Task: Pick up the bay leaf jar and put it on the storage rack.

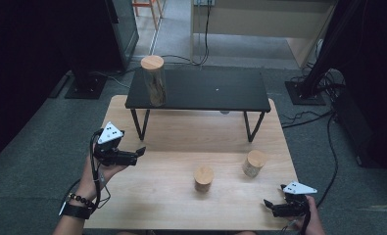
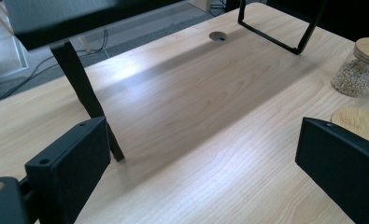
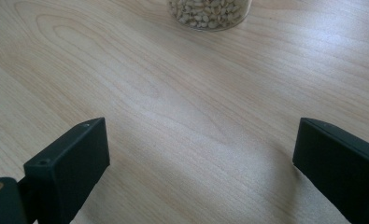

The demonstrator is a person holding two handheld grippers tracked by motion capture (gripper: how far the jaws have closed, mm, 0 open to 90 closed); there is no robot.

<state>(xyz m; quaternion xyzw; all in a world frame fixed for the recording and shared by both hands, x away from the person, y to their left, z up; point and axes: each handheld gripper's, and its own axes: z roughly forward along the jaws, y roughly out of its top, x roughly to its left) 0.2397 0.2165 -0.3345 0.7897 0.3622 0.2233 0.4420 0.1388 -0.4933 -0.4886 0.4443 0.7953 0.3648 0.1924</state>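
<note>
Two short glass jars with wooden lids stand on the wooden table (image 1: 147, 196): one in the middle (image 1: 203, 178), one further right (image 1: 253, 163). A tall jar (image 1: 153, 81) with a wooden lid stands on the left end of a low black shelf (image 1: 215, 90). My left gripper (image 1: 140, 151) hovers over the table's left side, open and holding nothing. My right gripper (image 1: 267, 202) is low at the front right corner, also open and holding nothing. In the left gripper view the gripper (image 2: 203, 140) faces a grain-filled jar (image 2: 357, 70) and a nearer lid (image 2: 359, 123). In the right gripper view the gripper (image 3: 201, 140) faces a jar of pale beans (image 3: 209, 11).
The black shelf stands on thin metal legs (image 2: 86, 93) across the back half of the table. A round cable hole (image 2: 218, 36) sits in the tabletop beneath it. Cables and dark stands lie on the grey floor around the table.
</note>
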